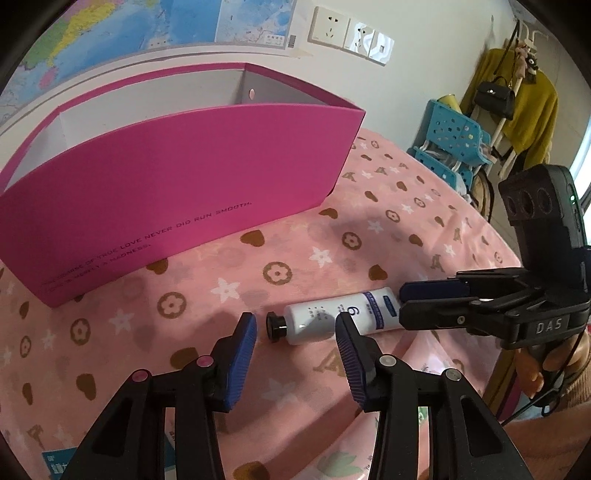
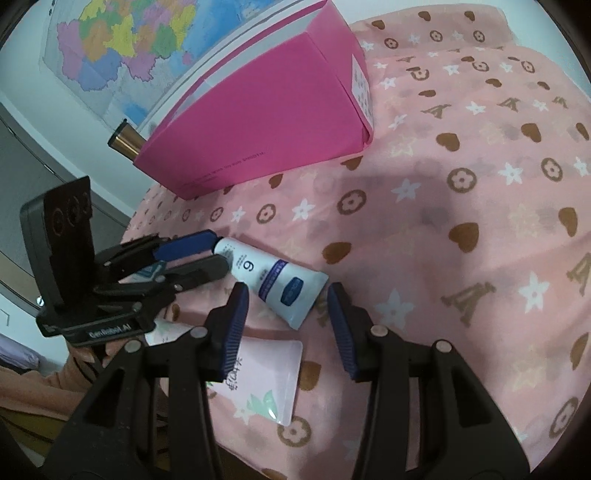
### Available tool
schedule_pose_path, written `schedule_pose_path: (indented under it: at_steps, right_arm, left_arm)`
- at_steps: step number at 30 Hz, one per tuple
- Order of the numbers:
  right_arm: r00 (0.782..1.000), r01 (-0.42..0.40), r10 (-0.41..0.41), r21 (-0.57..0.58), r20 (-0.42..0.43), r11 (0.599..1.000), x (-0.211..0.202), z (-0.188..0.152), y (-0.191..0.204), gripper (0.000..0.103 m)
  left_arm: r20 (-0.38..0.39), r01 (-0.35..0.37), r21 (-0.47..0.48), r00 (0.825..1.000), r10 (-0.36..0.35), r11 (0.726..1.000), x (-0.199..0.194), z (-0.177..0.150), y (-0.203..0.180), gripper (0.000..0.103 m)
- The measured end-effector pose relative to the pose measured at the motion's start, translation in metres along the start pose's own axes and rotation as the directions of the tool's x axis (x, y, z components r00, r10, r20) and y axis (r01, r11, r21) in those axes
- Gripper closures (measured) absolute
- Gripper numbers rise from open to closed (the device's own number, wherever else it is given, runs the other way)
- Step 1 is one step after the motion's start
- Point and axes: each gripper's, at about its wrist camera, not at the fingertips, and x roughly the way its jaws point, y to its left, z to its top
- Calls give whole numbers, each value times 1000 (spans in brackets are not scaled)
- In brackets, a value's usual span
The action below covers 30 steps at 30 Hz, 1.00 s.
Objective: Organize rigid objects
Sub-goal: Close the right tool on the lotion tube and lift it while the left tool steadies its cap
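Note:
A white cream tube [image 1: 334, 317] with a black cap and a blue band lies on the pink patterned cloth [image 1: 295, 240]. My left gripper [image 1: 297, 334] is open, its fingers either side of the tube's cap end. My right gripper [image 2: 286, 299] is open just short of the tube's flat end [image 2: 280, 284]. In the left wrist view the right gripper [image 1: 400, 306] comes in from the right. In the right wrist view the left gripper [image 2: 221, 249] sits at the cap end. An open pink box [image 1: 177, 177] stands behind the tube; it also shows in the right wrist view [image 2: 266, 107].
A pale pink sachet [image 2: 258, 380] lies on the cloth under my right gripper. A gold cylinder [image 2: 125, 142] sticks out behind the box. A wall map [image 1: 110, 33], wall sockets [image 1: 351, 33], a blue shelf [image 1: 454, 144] and hung clothes [image 1: 517, 96] stand beyond the table.

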Motion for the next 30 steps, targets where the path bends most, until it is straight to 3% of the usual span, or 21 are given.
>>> schedule_pose_path:
  at_steps: [16, 19, 23, 27, 30]
  right_arm:
    - [1000, 5, -5, -8, 11, 1000, 8, 2, 6, 56]
    - [999, -48, 48, -10, 20, 999, 6, 5, 10, 56]
    - [1000, -5, 6, -45, 19, 999, 7, 8, 18, 56]
    - [999, 43, -43, 1, 23, 999, -1, 4, 4, 56]
    - [999, 31, -32, 35, 15, 999, -4, 0, -6, 56]
  left_arm:
    - [4, 31, -7, 1000, -31, 1000, -3, 1, -4, 59]
    - [4, 57, -2, 998, -57, 998, -3, 1, -9, 60]
    - [-3, 28, 8, 1000, -28, 1000, 2, 1, -12, 60]
    - [-8, 28, 3, 1000, -28, 1000, 2, -1, -9, 60]
    - [-13, 37, 5, 999, -37, 999, 4, -1, -9, 60]
